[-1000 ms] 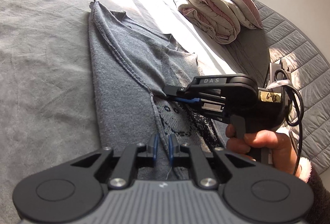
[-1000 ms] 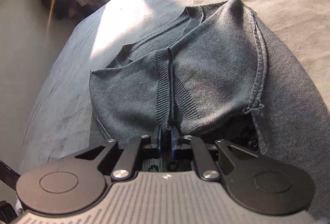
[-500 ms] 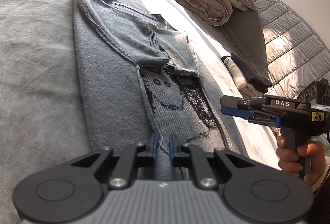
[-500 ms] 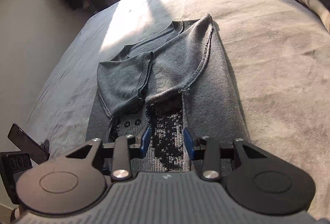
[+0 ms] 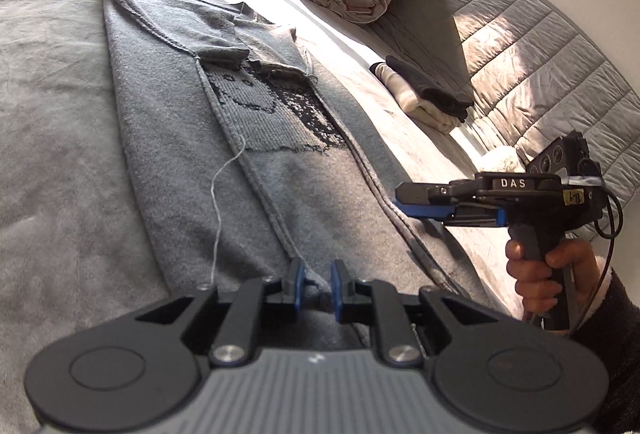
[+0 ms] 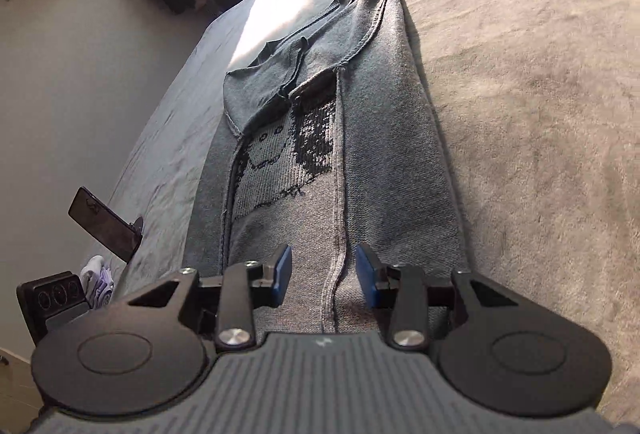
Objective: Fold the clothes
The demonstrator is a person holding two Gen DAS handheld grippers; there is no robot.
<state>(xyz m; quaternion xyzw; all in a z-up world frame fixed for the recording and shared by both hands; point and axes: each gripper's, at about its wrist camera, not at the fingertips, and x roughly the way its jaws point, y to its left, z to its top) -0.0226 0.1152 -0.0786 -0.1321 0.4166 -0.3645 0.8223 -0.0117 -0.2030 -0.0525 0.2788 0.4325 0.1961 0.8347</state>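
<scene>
**Jaws parted at the hem, sweater stretching straight ahead**

The right gripper (image 6: pixel 323 276) is wide open and holding nothing, straddling a side seam at the near hem of the grey knitted sweater (image 5: pixel 264 170). The left gripper (image 5: pixel 317 288) stands narrowly open beside it; whether it pinches fabric cannot be told. The sweater lies flat on the grey velvety bedspread (image 6: pixel 540 82), long axis running away from both grippers, collar farthest off.

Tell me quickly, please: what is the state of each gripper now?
Left gripper: nearly closed, holding nothing that can be seen.
Right gripper: open, empty, above the grey sweater.
</scene>
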